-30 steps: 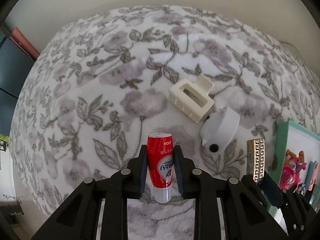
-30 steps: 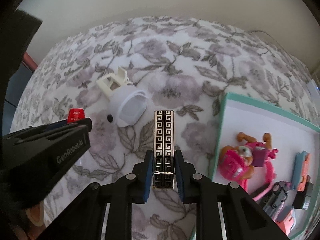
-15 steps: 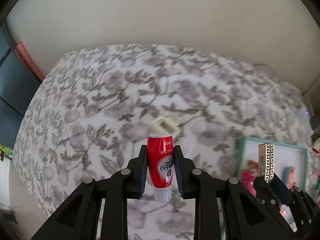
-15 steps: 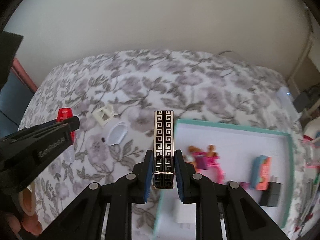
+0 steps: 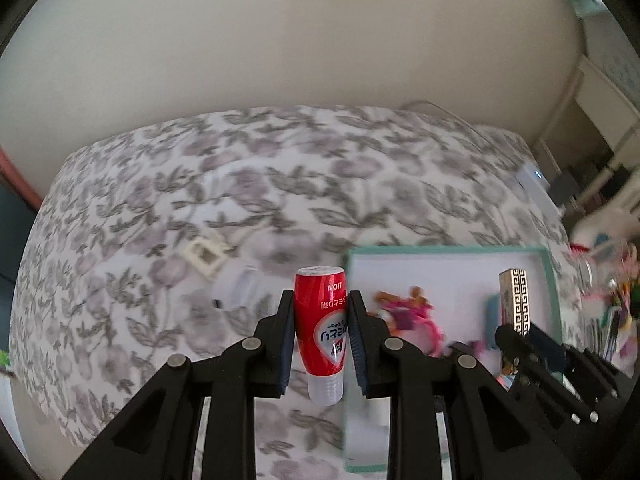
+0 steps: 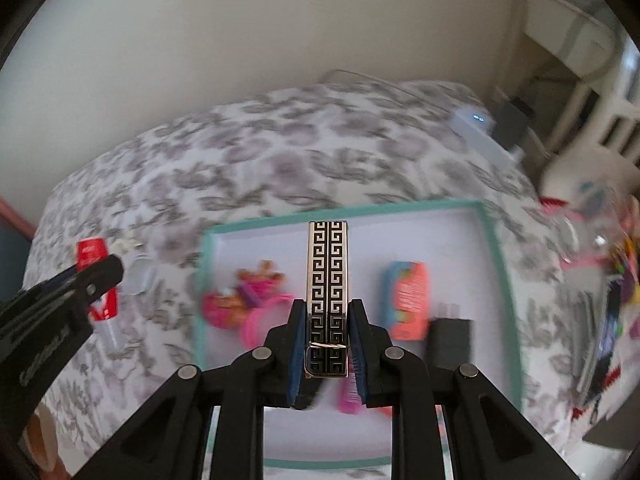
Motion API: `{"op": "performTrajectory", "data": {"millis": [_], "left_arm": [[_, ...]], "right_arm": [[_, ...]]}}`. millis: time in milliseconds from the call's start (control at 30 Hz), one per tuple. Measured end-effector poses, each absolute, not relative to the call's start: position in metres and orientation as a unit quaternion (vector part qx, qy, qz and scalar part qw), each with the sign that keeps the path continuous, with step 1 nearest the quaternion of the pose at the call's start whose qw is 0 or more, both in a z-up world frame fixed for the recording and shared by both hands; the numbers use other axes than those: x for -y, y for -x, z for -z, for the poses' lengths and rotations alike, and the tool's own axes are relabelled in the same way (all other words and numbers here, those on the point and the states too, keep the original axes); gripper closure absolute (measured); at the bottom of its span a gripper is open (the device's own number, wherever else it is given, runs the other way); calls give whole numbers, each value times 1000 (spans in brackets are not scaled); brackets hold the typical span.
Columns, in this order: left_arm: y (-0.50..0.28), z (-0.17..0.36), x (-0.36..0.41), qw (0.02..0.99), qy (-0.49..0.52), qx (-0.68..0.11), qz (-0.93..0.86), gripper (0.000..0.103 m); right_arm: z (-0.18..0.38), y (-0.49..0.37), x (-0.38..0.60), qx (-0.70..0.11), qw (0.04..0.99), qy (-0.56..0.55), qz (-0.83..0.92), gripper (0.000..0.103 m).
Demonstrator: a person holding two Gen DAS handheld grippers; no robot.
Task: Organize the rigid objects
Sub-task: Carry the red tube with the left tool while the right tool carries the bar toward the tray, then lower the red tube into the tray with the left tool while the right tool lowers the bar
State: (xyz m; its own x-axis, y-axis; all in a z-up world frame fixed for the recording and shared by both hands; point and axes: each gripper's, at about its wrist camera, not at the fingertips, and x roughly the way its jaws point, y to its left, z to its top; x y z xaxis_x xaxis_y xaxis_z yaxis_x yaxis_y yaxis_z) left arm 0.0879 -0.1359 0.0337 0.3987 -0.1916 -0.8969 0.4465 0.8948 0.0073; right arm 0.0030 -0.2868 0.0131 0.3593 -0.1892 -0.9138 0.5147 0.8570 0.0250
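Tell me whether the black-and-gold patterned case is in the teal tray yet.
Not yet. The patterned case is clamped in the right hand-held gripper, held above the teal tray.

The tube is glossy red with a white patch bearing red and blue marks, white lettering near its top, and a clear, silvery cap end. The bar carries a black Greek-key pattern on pale gold. The bedspread is white with grey leaves and dusty mauve flowers. The tray has a teal rim and a white floor. In it lie a hot-pink toy, an orange and blue packet and a black block. The fingers are black with blue pads.
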Motion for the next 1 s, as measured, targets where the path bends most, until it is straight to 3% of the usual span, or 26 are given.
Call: {"op": "performTrajectory", "data": {"millis": [400, 1000], "left_arm": [[-56, -7, 196, 799, -175, -527, 232, 77], [-55, 36, 207, 764, -195, -570, 229, 77]], "right_arm": [[-1, 25, 344, -532, 779, -200, 264, 81], [29, 18, 341, -572, 756, -198, 250, 81]]}}
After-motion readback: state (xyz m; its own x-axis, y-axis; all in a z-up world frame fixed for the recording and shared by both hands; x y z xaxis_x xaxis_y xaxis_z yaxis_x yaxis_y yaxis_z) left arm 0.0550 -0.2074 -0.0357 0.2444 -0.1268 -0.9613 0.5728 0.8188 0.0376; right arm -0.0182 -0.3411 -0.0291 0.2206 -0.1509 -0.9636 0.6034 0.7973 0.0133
